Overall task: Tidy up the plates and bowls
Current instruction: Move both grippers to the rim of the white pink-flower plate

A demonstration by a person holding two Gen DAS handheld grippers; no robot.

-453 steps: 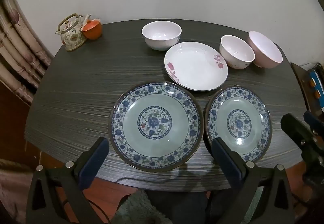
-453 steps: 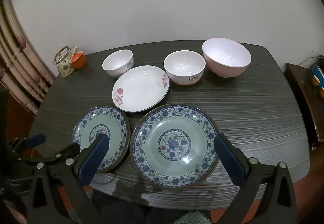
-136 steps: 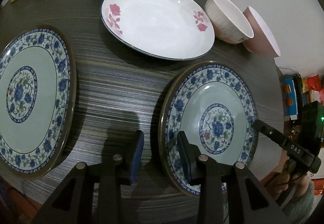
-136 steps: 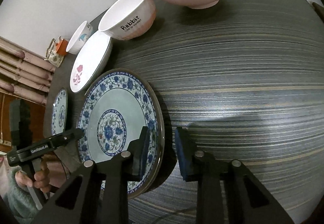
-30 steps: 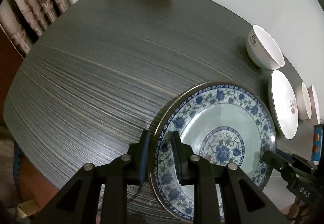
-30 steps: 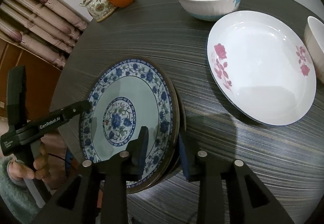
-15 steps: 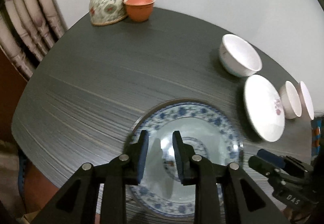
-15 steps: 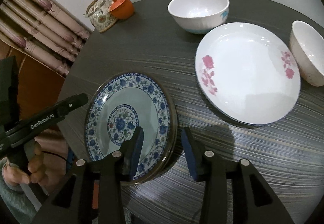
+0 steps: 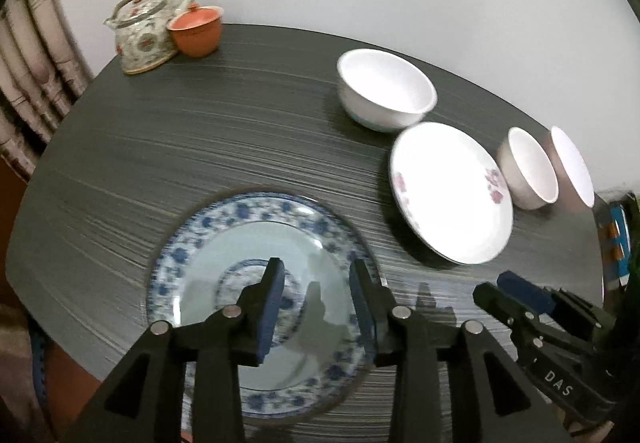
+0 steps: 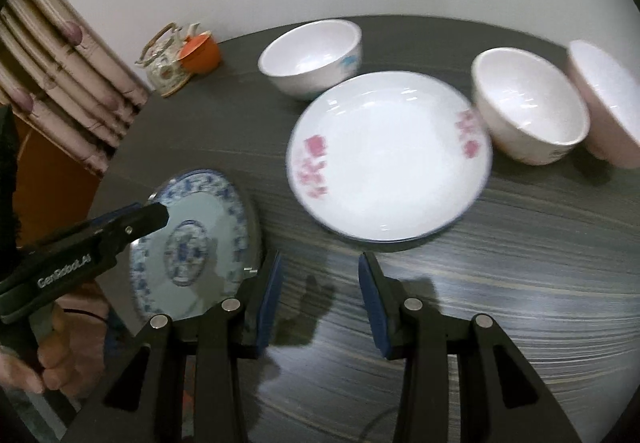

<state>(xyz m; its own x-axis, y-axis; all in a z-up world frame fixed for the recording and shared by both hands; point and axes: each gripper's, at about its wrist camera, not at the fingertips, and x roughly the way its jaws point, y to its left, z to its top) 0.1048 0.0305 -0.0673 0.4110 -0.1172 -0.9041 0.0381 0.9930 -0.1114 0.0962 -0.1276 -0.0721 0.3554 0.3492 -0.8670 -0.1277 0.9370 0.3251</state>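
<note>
The blue-patterned plate [image 9: 256, 243] lies at the near left of the dark table [image 9: 160, 147], apparently on top of a second one like it. My left gripper [image 9: 316, 283] hovers open just above its centre, holding nothing. In the right wrist view the same blue plate [image 10: 192, 239] sits at lower left, with the left gripper's tip [image 10: 132, 221] over it. My right gripper [image 10: 320, 283] is open over bare table, to the right of that plate. A white plate with pink flowers [image 10: 388, 159], a white bowl [image 10: 312, 55], a smaller white bowl [image 10: 528, 115] and a pink bowl [image 10: 608, 107] stand beyond.
A patterned teapot [image 9: 144, 29] and an orange cup [image 9: 196, 29] stand at the far left corner by a curtain. A hand [image 10: 60, 343] holds the left gripper at the table's near edge. The right gripper's tip [image 9: 516, 299] shows at lower right in the left wrist view.
Both grippers have opened wider and drawn back from the blue plate's rim. The left one has risen over the plate; the right one has shifted right onto bare table.
</note>
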